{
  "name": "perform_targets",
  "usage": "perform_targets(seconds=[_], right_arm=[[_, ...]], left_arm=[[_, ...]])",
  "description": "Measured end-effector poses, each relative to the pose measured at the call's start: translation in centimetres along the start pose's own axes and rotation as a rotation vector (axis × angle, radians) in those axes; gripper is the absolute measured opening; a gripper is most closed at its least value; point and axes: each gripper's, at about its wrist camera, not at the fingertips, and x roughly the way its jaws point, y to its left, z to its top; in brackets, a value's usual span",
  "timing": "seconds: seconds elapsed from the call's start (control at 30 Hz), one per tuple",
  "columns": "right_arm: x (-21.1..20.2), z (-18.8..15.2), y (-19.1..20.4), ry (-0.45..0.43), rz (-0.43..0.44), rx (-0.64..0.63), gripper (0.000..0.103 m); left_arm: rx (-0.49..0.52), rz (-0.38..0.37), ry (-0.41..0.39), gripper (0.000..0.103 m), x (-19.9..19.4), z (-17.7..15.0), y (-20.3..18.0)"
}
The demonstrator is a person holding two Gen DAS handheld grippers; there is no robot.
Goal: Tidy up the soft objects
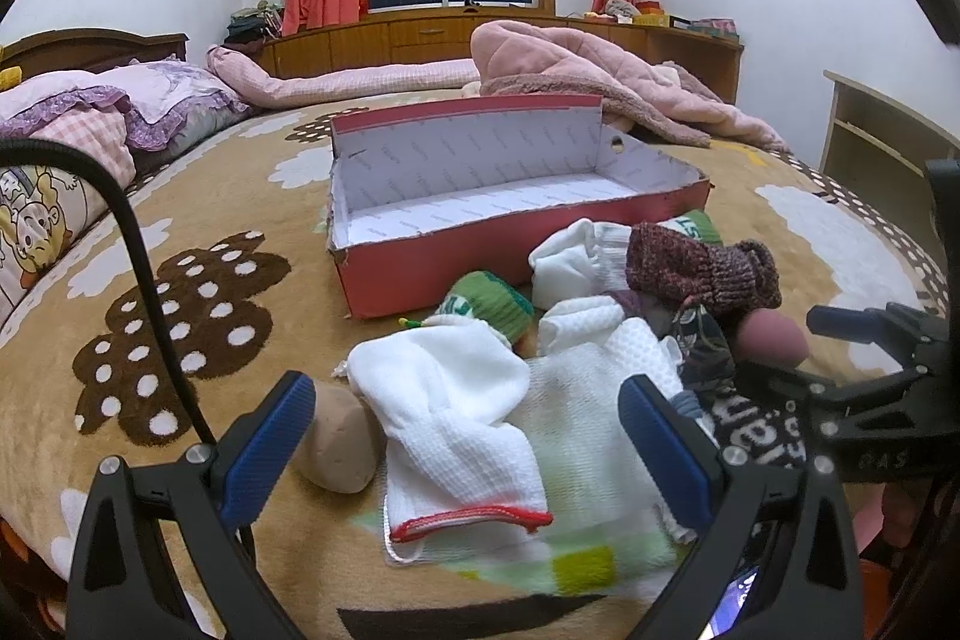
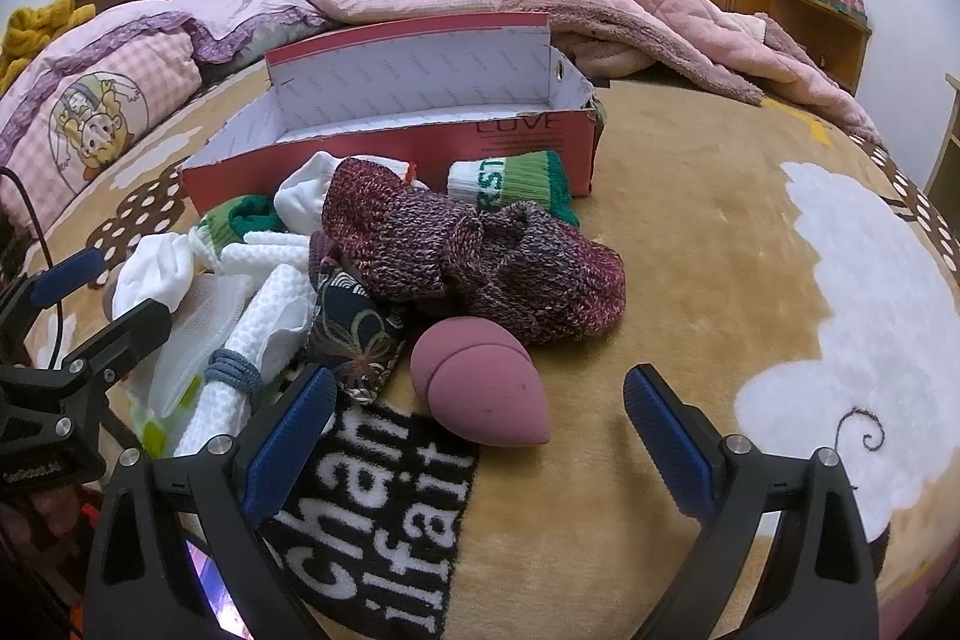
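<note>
A pile of soft things lies on the bed in front of an open red shoe box (image 1: 480,274) (image 2: 384,154). In the left wrist view my left gripper (image 1: 468,436) is open over a white cloth with a red hem (image 1: 456,436); a tan sponge (image 1: 339,451) lies beside its left finger. In the right wrist view my right gripper (image 2: 480,430) is open around a pink teardrop sponge (image 2: 480,382). Behind it lie maroon knitted socks (image 2: 474,256), green-and-white socks (image 2: 510,181), a dark patterned pouch (image 2: 354,334) and a rolled white towel (image 2: 240,358).
The brown cloud-patterned blanket (image 2: 708,244) covers the bed. A pink quilt (image 1: 600,70) lies heaped behind the box, pillows (image 1: 90,130) at the left. A wooden cabinet (image 1: 420,40) runs under the window. A shelf (image 1: 882,130) stands at the right.
</note>
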Motion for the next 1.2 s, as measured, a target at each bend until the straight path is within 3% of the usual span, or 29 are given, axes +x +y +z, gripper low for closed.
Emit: perform_targets(seconds=[1.07,1.13,1.2], right_arm=[[-0.25,0.10,0.02,-0.006,0.034,0.011,0.099],[-0.30,0.11,0.03,-0.008,0.041,0.012,0.097],[-0.33,0.12,-0.06,-0.010,0.063,0.019,0.084]], left_arm=[[0.008,-0.015,-0.016,0.103,-0.49,0.32,-0.19],[0.009,-0.017,-0.016,0.103,-0.48,0.39,-0.22],[0.006,-0.021,-0.019,0.103,-0.50,0.41,-0.23]])
